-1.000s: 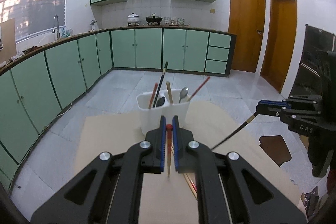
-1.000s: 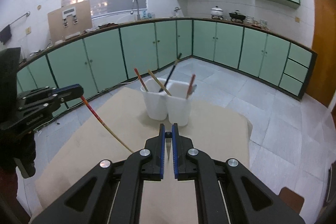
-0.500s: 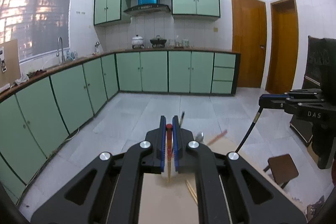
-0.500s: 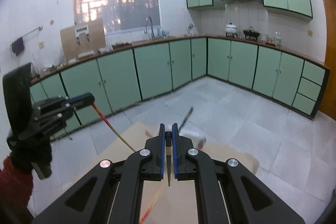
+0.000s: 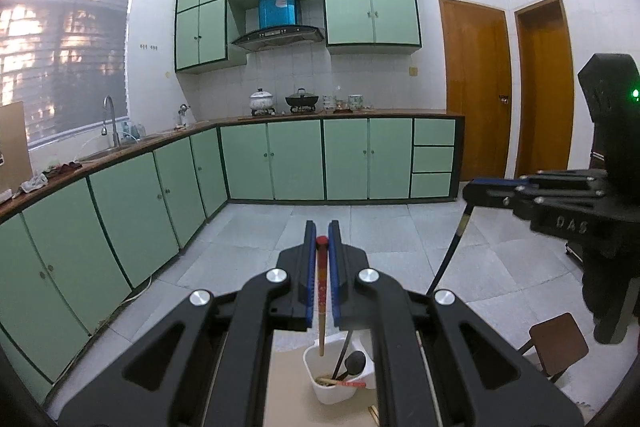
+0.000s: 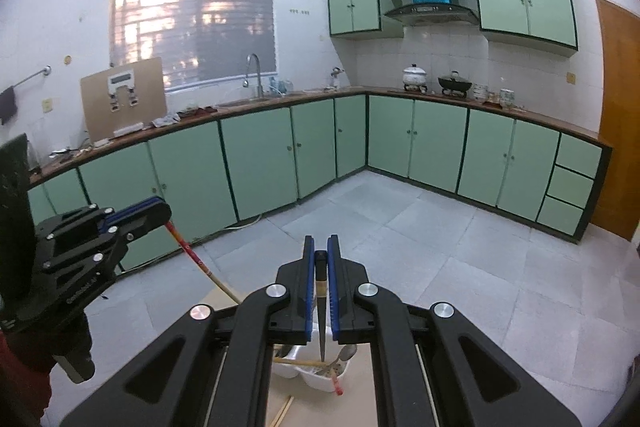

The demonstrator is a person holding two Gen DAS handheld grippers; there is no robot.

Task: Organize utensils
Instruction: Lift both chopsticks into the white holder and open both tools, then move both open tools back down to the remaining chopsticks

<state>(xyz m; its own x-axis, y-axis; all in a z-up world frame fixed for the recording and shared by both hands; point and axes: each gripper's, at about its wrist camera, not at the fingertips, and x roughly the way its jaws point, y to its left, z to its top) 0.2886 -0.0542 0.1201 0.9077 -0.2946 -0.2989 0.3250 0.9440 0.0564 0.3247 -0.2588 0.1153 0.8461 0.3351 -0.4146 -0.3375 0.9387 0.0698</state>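
The left gripper point(image 5: 322, 241) has its jaws clamped on a red-topped chopstick point(image 5: 321, 291), which hangs tip-down over the white utensil holder point(image 5: 332, 375) below. That holder stands on the tan surface point(image 5: 288, 379) and carries a dark spoon point(image 5: 354, 361) along with other sticks. The right gripper point(image 6: 320, 253) likewise has its jaws pressed together on a black chopstick point(image 6: 321, 307), its point dangling just above the holder's compartments, where a wooden chopstick point(image 6: 300, 362) lies across the rim. Loose chopsticks point(image 6: 282, 413) rest on the surface beside the holder. Farther off lies the grey tiled floor point(image 6: 420, 239), then green cabinets point(image 5: 296, 159) under a worktop with pots point(image 5: 262, 99), and brown doors point(image 5: 476, 91) to the right.
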